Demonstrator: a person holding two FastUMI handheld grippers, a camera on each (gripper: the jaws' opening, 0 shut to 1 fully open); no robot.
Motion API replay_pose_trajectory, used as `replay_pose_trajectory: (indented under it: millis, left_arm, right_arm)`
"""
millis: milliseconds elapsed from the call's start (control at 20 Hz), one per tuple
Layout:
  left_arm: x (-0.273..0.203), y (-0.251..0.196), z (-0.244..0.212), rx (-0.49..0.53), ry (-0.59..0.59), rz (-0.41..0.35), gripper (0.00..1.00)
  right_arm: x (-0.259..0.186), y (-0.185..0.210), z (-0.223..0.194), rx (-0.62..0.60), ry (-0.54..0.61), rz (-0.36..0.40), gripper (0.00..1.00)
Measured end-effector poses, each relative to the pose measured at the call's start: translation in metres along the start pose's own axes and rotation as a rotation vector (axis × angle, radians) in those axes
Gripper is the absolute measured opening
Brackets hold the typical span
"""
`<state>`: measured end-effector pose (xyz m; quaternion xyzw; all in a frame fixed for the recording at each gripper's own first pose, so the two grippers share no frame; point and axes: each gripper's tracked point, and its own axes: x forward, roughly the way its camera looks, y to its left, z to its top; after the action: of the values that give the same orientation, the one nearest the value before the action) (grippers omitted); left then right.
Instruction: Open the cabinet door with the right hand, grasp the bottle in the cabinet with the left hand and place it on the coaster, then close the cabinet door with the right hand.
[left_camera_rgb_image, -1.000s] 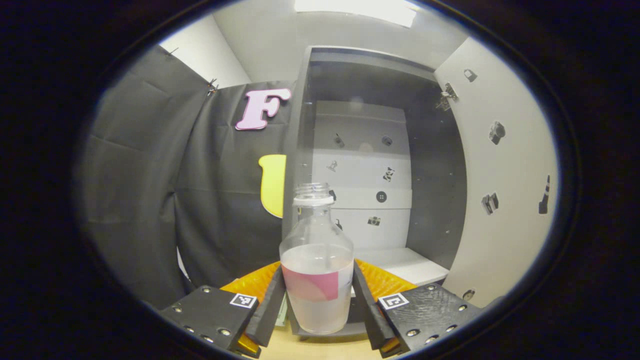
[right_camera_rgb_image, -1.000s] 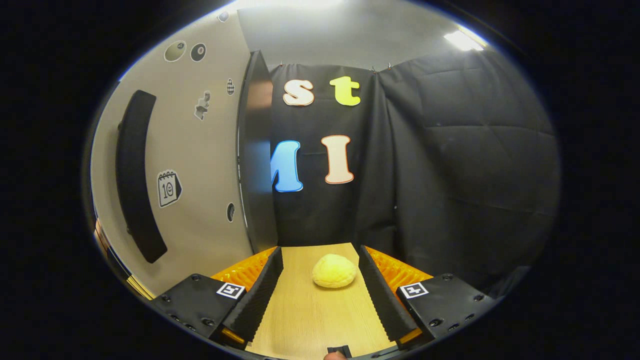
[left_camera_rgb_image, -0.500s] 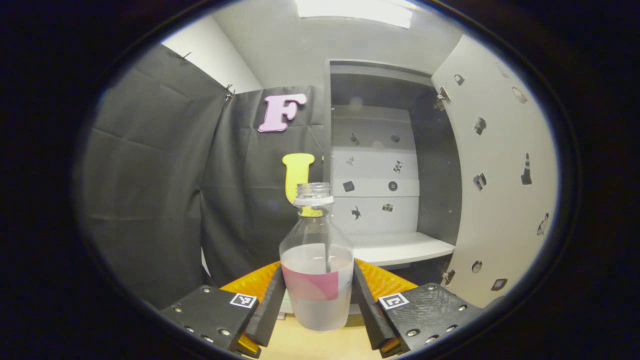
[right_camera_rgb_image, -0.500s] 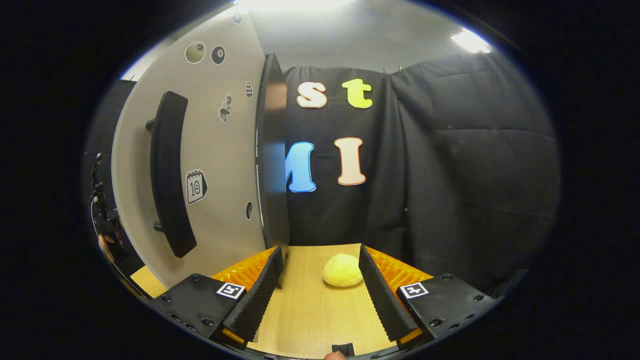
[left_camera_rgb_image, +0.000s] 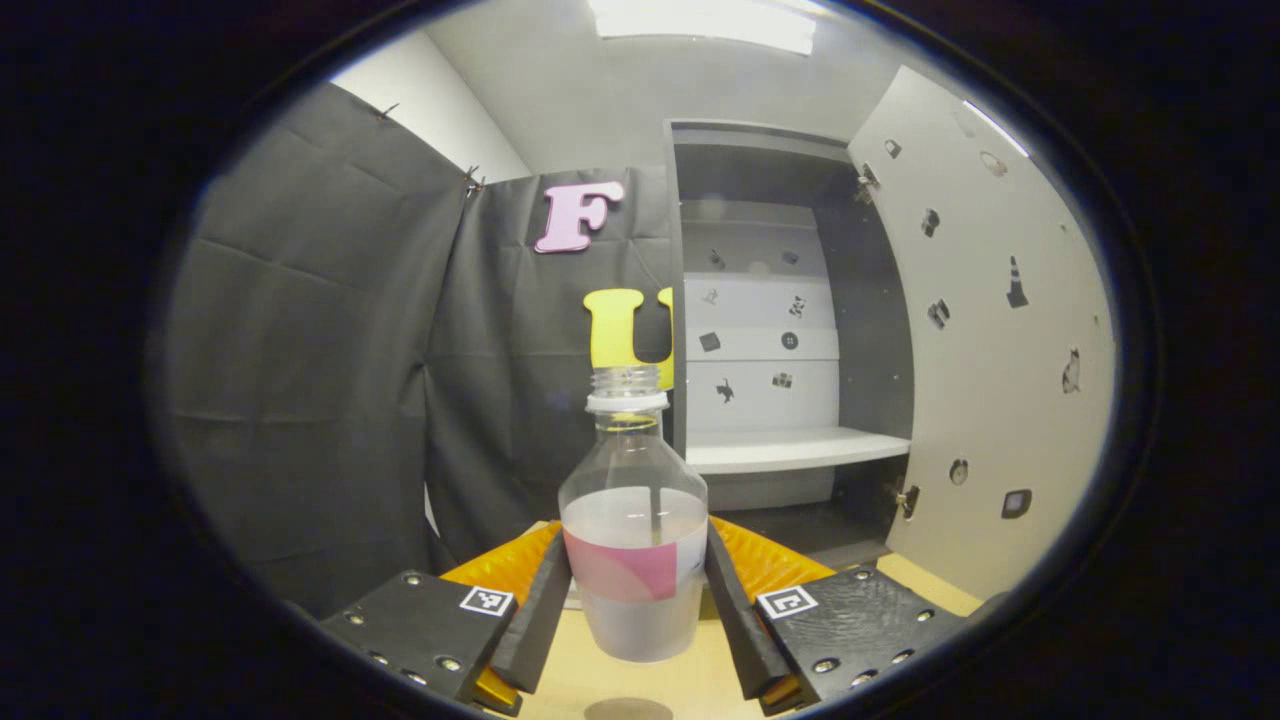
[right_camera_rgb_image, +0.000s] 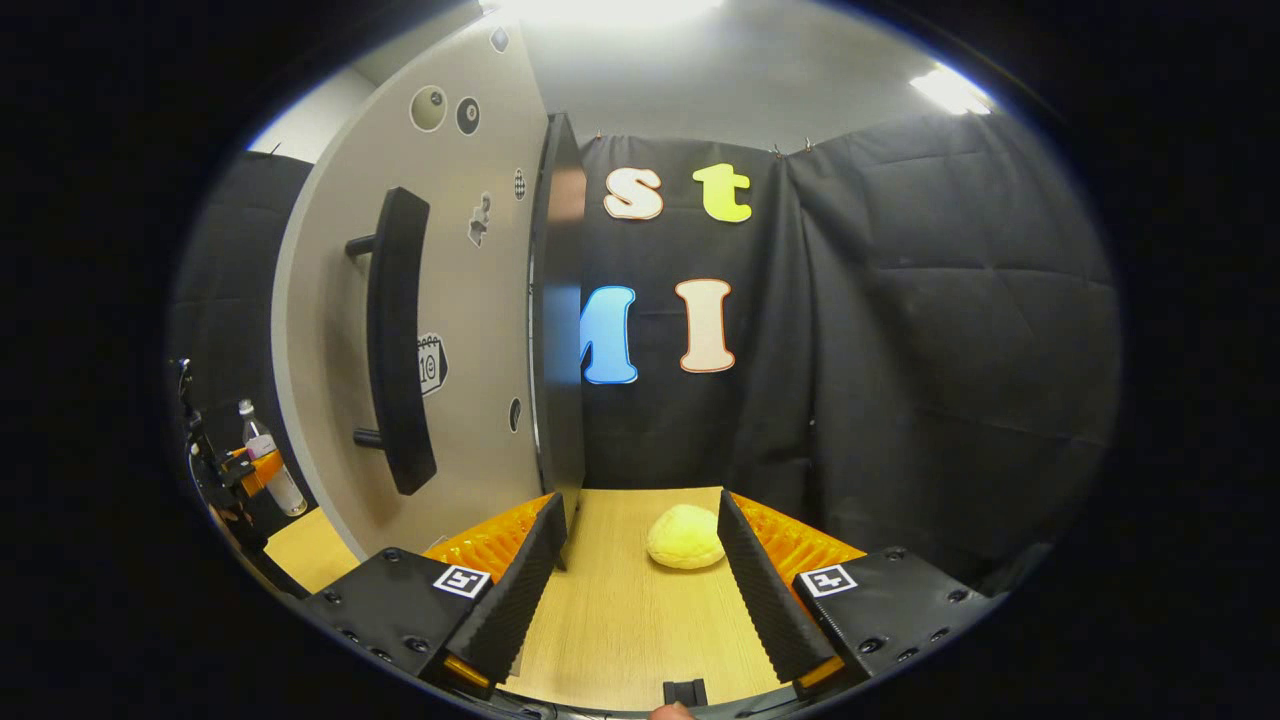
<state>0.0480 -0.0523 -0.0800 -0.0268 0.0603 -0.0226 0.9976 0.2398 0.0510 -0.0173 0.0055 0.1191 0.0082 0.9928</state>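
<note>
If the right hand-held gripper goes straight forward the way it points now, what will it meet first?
Probably the yellow bun-shaped object on the wooden table: it lies just ahead of the open right hand-held gripper, slightly toward one finger. The open cabinet door stands off to the side. Depth is hard to judge.

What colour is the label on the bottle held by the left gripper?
Pink on white, around the bottle; it shows best in the left gripper view.

Clear glossy plastic bottle (left_camera_rgb_image: 632, 540); pale wood-grain worktop (right_camera_rgb_image: 620, 620); matt cabinet door (right_camera_rgb_image: 470, 330); creased black cloth wall (right_camera_rgb_image: 930, 330).
</note>
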Motion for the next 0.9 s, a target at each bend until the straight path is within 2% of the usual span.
replay_pose_trajectory:
  millis: [250,300,450,550,600,700,750,800,850,900]
  left_arm:
    - [-0.011,0.001,-0.049,0.000,0.037,-0.007,0.70]
    - [-0.012,0.002,-0.060,0.003,0.047,-0.005,0.73]
    - [-0.014,0.001,-0.093,0.020,0.083,-0.005,0.71]
    - [-0.013,-0.001,-0.114,0.025,0.102,-0.007,0.70]
    - [-0.015,-0.001,-0.126,0.023,0.116,-0.008,0.73]
    - [-0.016,-0.001,-0.149,0.017,0.145,-0.006,0.71]
    - [-0.012,0.001,-0.159,0.012,0.159,-0.002,0.73]
    - [-0.012,0.003,-0.171,0.010,0.173,0.005,0.70]
    - [-0.010,0.003,-0.182,0.007,0.186,0.011,0.73]
    - [-0.011,0.004,-0.193,0.007,0.193,0.020,0.70]
  right_arm:
    - [-0.012,0.001,-0.003,-0.013,0.001,-0.018,0.96]
    - [-0.014,0.000,-0.003,-0.011,-0.004,-0.023,0.96]
    - [-0.017,-0.003,-0.007,0.004,-0.004,-0.040,0.97]
    - [-0.016,-0.006,-0.013,0.014,0.015,-0.043,0.95]
    - [-0.015,-0.007,-0.015,0.019,0.027,-0.045,0.95]
    - [-0.014,-0.007,-0.017,0.023,0.034,-0.051,0.98]
    - [-0.013,-0.008,-0.018,0.021,0.036,-0.054,0.98]
    - [-0.013,-0.008,-0.020,0.016,0.040,-0.056,0.98]
    - [-0.012,-0.008,-0.022,0.011,0.052,-0.056,0.98]
    - [-0.010,-0.008,-0.026,0.008,0.065,-0.055,0.98]
